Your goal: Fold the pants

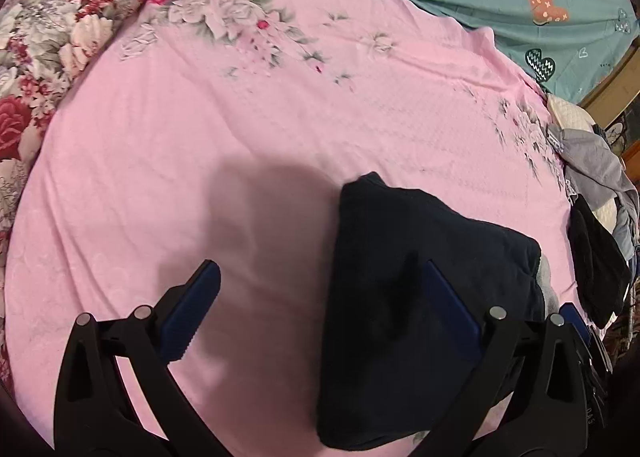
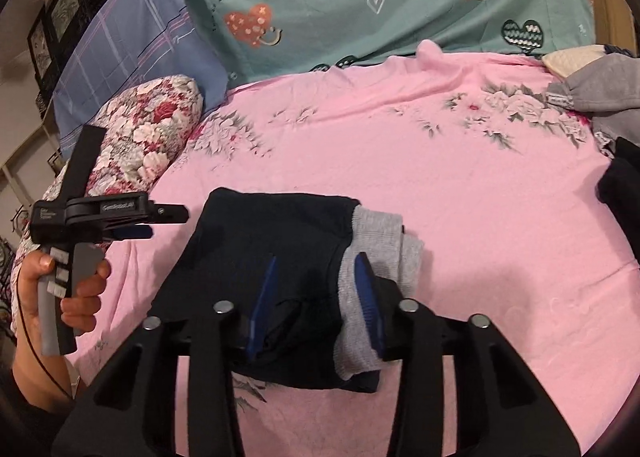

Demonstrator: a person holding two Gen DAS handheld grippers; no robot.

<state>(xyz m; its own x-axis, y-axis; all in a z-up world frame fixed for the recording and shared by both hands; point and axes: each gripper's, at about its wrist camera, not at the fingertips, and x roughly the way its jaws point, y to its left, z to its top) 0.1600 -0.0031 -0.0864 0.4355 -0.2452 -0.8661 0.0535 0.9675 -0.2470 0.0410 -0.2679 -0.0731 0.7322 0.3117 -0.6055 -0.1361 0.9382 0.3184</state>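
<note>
The right tongs [image 2: 316,297] hover low over the folded black pants [image 2: 256,253], their blue pads parted to either side of the seam where the black cloth meets the grey ribbed waistband [image 2: 376,257]; they grip nothing that can be made out. The pants lie as a compact bundle on the pink floral bedsheet [image 2: 400,161], near the front edge of the bed. The left tongs [image 1: 320,297] are spread wide and empty, one pad above bare sheet, the other over the bundle's left side. In the right wrist view the left hand [image 2: 76,289] holds that tool just left of the pants, apart from them. To the right, a heap of grey and black clothes [image 1: 596,193] sits at the sheet's edge, well apart from the bundle. On the left lies a red-and-white floral quilt roll [image 2: 148,137]; behind it is a blue plaid pillow [image 2: 132,53]. Farthest back, a teal cover with heart prints [image 2: 360,5] borders the pink sheet.
</note>
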